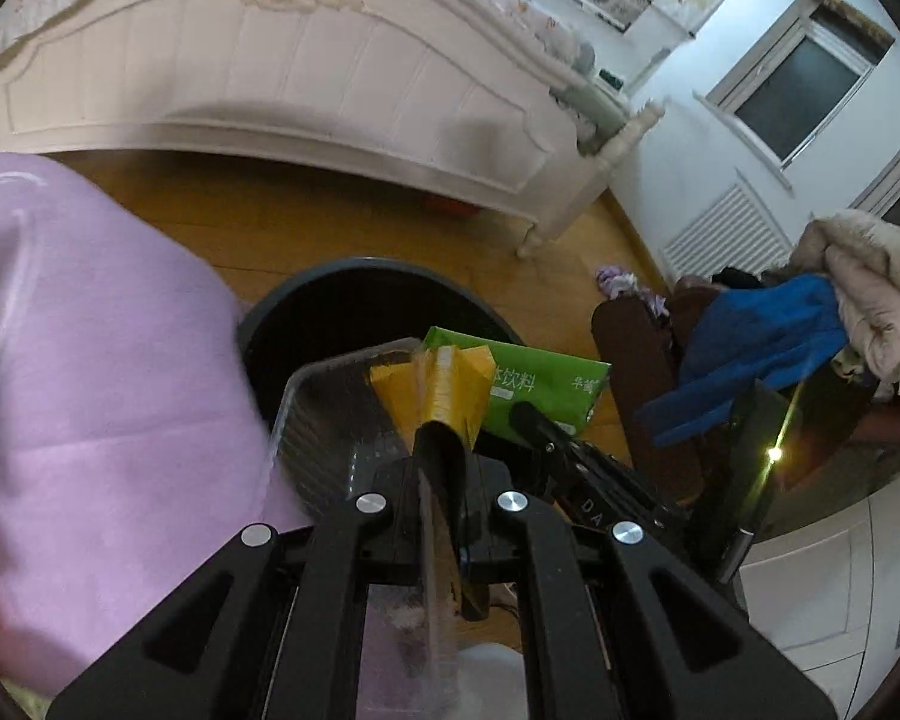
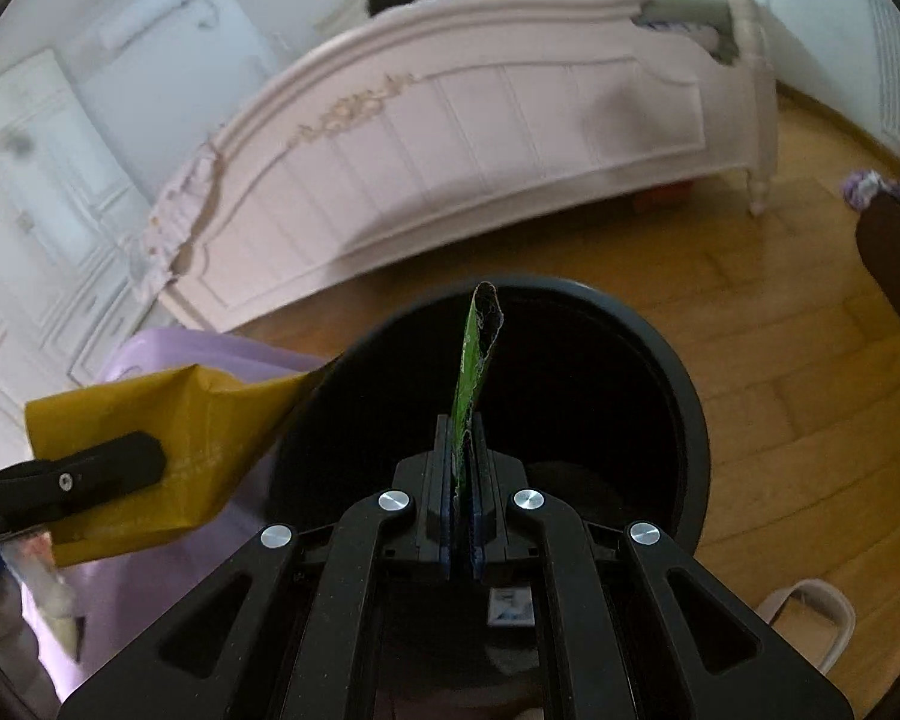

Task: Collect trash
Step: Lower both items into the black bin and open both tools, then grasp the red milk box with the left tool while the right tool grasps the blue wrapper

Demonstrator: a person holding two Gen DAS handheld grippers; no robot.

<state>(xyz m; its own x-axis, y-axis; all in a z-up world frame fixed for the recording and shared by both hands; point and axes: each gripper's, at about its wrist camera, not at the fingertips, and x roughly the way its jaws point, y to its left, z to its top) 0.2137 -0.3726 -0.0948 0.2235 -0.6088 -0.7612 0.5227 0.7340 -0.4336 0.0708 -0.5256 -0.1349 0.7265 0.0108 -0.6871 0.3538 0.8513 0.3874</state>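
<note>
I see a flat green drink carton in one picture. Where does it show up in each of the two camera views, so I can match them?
Left wrist view: the green carton lies face-on right of centre, just past the yellow wrapper, pinched by the right gripper.
Right wrist view: the green carton stands edge-on at centre, clamped above the bin's mouth.
Shared landmark: the dark round bin.

On the flat green drink carton [image 1: 534, 387] white Chinese characters read "饮料"; one character before them is half hidden. Smaller characters stand near its right edge, too small to read. The black gripper body [image 1: 594, 507] carries white letters "DA".
</note>
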